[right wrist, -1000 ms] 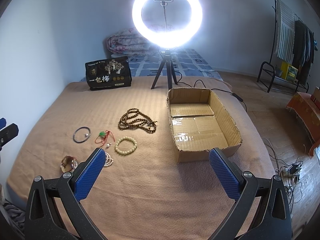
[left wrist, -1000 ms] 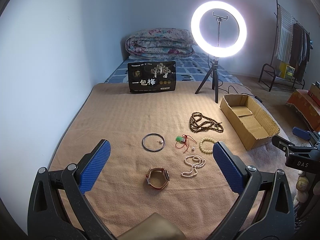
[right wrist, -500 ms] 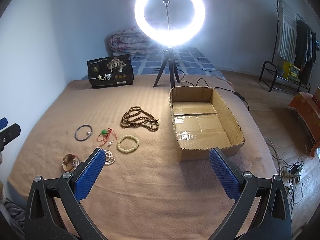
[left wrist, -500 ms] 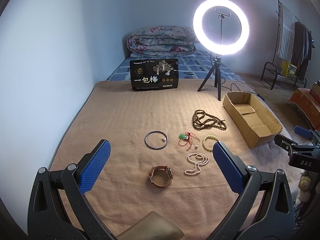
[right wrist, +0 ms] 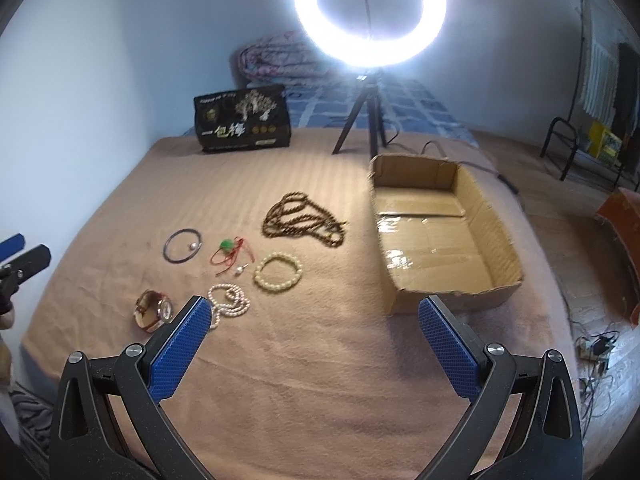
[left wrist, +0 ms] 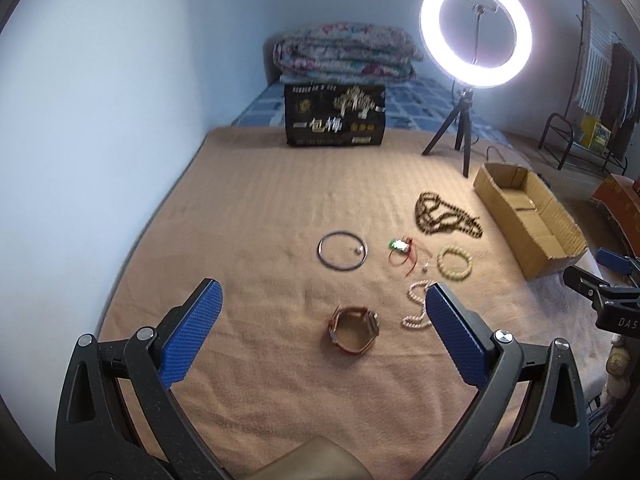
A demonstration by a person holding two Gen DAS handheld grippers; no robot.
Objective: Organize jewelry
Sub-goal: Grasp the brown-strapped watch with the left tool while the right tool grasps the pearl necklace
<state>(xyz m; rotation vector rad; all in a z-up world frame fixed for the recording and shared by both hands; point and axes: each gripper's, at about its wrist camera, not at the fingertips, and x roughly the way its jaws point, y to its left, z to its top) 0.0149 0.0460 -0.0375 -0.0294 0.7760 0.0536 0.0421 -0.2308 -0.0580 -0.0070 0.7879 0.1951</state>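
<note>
6 jewelry pieces [right wrist: 278, 276] lie scattered; both grippers' fingers [left wrist: 192, 334] [right wrist: 182, 344] spread, holding nothing.

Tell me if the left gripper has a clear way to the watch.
Probably yes. The left gripper is open and empty, and the watch lies on the blanket straight ahead between its fingers, apart from the pearl strand. Nothing lies between.

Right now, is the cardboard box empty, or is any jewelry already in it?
Empty. The right wrist view shows only the bare taped floor of the cardboard box; all the jewelry lies outside it on the blanket.
</note>
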